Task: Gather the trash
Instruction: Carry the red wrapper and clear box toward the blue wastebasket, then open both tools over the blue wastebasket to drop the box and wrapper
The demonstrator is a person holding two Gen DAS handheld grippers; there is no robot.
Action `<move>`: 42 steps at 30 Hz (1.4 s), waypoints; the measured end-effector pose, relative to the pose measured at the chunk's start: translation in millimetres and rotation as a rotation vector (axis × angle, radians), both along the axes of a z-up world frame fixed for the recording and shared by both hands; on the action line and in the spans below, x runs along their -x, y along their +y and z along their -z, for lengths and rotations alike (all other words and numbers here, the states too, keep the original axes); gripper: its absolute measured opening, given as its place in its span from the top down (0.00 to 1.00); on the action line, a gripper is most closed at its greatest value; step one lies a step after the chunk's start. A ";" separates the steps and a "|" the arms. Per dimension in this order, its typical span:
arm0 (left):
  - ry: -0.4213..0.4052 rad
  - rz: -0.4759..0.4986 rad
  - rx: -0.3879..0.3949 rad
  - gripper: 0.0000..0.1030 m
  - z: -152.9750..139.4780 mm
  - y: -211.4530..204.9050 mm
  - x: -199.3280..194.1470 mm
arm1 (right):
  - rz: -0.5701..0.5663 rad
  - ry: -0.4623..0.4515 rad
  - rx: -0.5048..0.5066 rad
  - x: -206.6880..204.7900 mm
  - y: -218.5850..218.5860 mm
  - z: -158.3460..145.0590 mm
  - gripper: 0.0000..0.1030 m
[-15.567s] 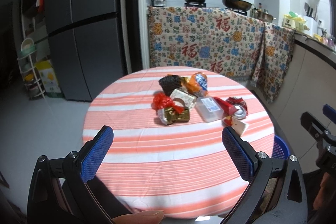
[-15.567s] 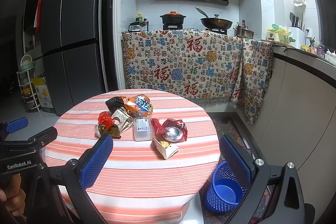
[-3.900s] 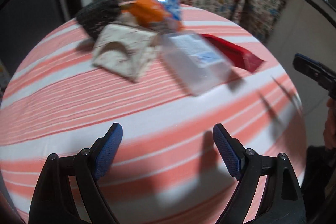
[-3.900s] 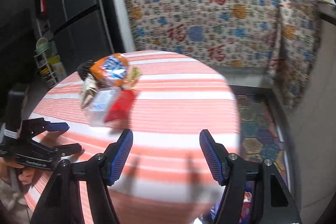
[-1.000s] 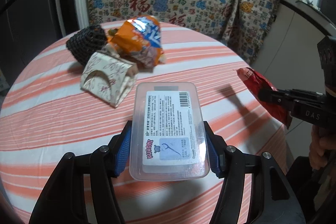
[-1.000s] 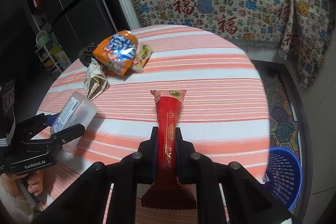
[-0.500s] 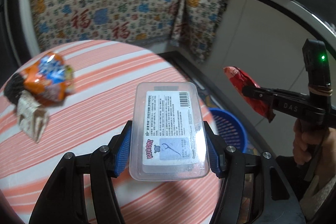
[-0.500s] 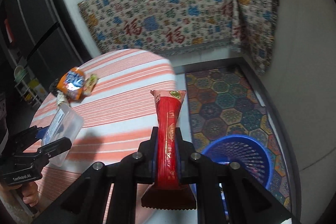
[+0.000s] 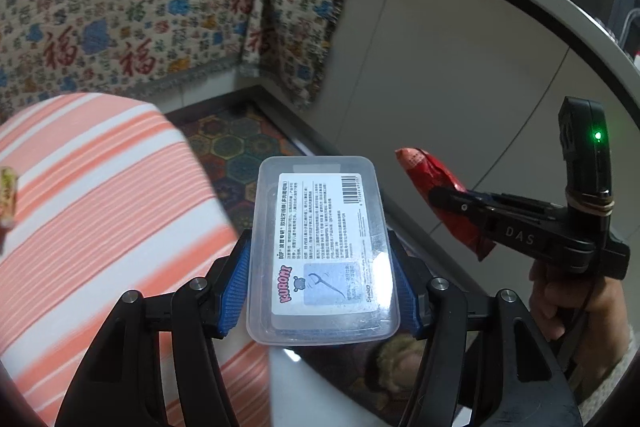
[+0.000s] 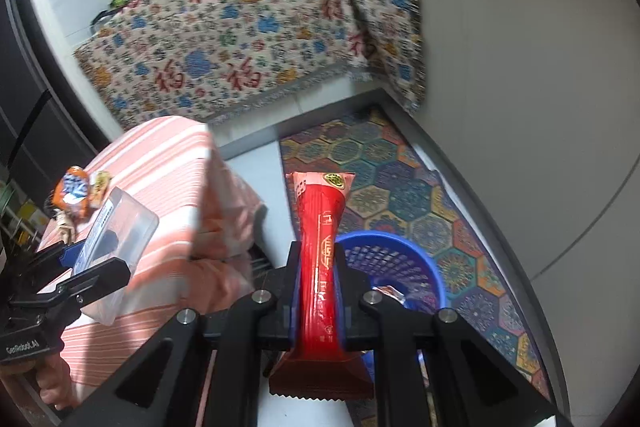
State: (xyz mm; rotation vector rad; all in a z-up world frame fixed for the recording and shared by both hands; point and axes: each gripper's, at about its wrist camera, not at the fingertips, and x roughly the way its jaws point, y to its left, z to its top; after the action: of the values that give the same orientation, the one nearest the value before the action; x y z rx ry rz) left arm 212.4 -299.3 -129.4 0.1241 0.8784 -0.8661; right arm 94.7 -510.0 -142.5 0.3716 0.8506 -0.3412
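Observation:
My left gripper (image 9: 318, 283) is shut on a clear plastic box (image 9: 320, 251) with a printed label, held just past the edge of the striped round table (image 9: 92, 211). The same box (image 10: 116, 243) shows at the left of the right wrist view. My right gripper (image 10: 318, 267) is shut on a long red wrapper (image 10: 322, 251), which hangs above the blue mesh basket (image 10: 404, 259) on the floor. That red wrapper (image 9: 440, 199) also appears to the right in the left wrist view. An orange snack bag (image 10: 72, 191) and other litter lie on the table's far side.
A patterned hexagon mat (image 10: 404, 179) covers the floor beside the basket. A flowered cloth (image 9: 140, 3) hangs over the counter behind. A pale cabinet wall (image 9: 460, 75) curves along the right. A person's hand (image 9: 576, 311) holds the right gripper's handle.
Both grippers have swung right off the table with the box and the red wrapper. The table has slid to the left of both views and the blue basket now lies under the wrapper.

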 end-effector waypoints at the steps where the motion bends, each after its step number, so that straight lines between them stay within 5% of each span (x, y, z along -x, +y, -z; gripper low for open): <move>1: 0.003 0.009 -0.003 0.38 2.7 -7.7 -0.4 | 0.010 0.003 -0.004 2.2 -4.0 1.5 0.87; 26: 0.068 0.091 -0.052 0.34 60.2 -77.2 -13.5 | 0.143 0.018 -0.163 -3.3 -65.2 51.7 0.84; 27: 0.071 0.108 -0.049 0.26 63.2 -80.9 -13.9 | 0.150 0.012 -0.181 -4.2 -68.0 54.6 0.81; 30: 0.046 0.119 -0.050 0.13 68.5 -88.5 -13.4 | 0.178 -0.018 -0.223 -4.6 -73.2 59.8 0.49; 36: 0.057 0.088 -0.027 0.13 66.4 -84.5 -17.5 | 0.200 -0.038 -0.177 -0.8 -73.4 49.2 0.49; 42: 0.022 0.042 0.036 0.13 22.4 -39.7 -5.5 | 0.160 -0.078 -0.015 -4.0 -51.1 15.9 0.49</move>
State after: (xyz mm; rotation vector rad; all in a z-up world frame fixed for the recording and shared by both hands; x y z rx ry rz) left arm 217.9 -338.9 -151.8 0.1024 0.8826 -0.9235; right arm 98.7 -561.0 -158.5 0.4656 0.7493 -0.4663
